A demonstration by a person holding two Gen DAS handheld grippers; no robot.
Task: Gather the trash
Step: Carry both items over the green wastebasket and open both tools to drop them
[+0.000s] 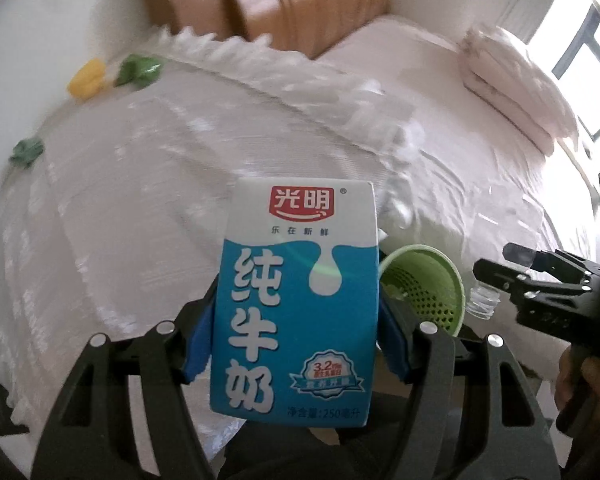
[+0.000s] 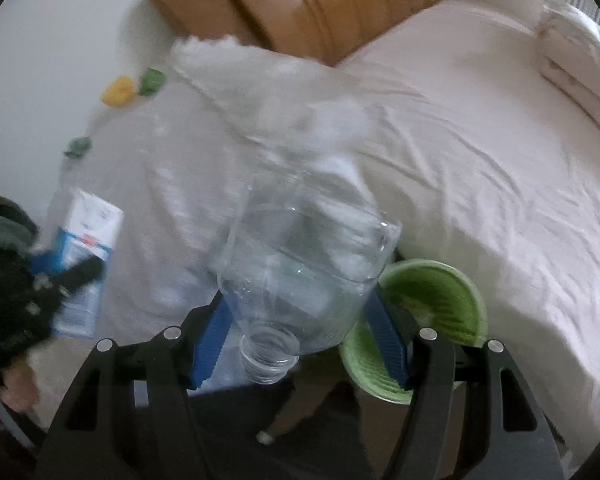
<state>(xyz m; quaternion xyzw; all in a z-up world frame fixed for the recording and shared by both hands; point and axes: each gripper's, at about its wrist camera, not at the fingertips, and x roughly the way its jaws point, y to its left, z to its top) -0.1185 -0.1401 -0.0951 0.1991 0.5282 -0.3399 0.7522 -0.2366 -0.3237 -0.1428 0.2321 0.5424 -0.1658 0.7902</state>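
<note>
we have the blue-and-white cardboard milk carton [image 1: 296, 304] pinched upright between the blue pads of the left gripper [image 1: 296, 312], and the clear, uncapped plastic bottle [image 2: 304, 272] clamped in the right gripper [image 2: 300, 320], mouth pointing back toward us. the perforated green plastic bin [image 1: 428, 288] sits just beside the carton, low against the edge of the white bed [image 1: 460, 128]. as we judge it, the step in hand is dropping both pieces in: we should bring each one over the bin's rim before letting go, one at a time so they don't collide.

the left wrist view shows the carton's printed face and the bin's mesh wall; the right wrist view shows the bottle's open neck and more of the bin's inside. both views show small yellow and green crumpled scraps [image 1: 88, 78] far off on the bedcover, likely still to collect.
</note>
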